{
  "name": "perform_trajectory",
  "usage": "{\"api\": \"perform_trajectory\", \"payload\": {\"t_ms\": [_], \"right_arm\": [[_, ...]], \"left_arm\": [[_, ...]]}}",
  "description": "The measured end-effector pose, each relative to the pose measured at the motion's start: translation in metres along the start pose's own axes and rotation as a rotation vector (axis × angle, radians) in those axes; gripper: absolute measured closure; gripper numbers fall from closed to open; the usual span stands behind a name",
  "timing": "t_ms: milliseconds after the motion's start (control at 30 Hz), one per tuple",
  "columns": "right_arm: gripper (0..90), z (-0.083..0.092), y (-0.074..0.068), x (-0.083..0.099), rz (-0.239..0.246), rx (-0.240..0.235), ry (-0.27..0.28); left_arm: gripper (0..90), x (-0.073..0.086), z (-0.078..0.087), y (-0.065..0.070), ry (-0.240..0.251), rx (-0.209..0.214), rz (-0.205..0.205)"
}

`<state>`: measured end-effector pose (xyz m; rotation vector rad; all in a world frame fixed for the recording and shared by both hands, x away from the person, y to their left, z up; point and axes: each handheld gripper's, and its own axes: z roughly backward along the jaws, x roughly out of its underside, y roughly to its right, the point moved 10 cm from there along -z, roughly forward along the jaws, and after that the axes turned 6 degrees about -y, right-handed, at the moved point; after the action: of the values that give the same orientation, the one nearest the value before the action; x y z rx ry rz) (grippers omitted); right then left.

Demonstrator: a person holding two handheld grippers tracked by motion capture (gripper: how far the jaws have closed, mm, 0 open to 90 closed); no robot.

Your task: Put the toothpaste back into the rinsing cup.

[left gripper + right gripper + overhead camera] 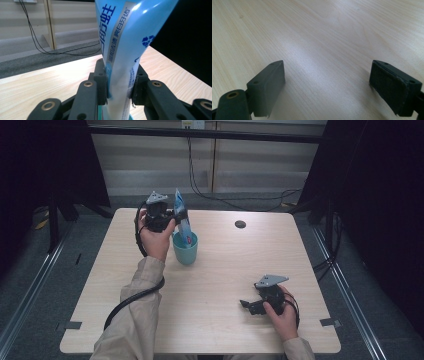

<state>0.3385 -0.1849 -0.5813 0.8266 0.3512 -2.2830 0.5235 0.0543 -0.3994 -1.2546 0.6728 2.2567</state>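
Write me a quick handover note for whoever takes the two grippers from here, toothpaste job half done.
Left gripper: shut on the toothpaste tube, holding it upright with its lower end inside the teal cup.
Right gripper: open, nothing between the jaws, low over the bare table at the near right.
Cup: upright, left of the table's middle.
Done: tube picked up and brought into the cup.
Left: probably ease the tube down, let go, and draw the left gripper clear without tipping the cup. Whether the tube touches the cup's bottom cannot be seen.
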Motion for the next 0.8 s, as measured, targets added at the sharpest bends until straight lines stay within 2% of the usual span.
{"api": "perform_trajectory", "payload": {"t_ms": [367, 800], "right_arm": [[12.7, 0.0, 0.0, 0.0, -0.002, 0.0, 0.0], [12.7, 0.0, 0.0, 0.0, -0.001, -0.001, -0.001]], "left_arm": [[72.1, 0.014, -0.008, -0.007, -0.018, -0.008, 0.014], [72.0, 0.026, -0.016, -0.009, -0.027, -0.02, 0.036]]}}
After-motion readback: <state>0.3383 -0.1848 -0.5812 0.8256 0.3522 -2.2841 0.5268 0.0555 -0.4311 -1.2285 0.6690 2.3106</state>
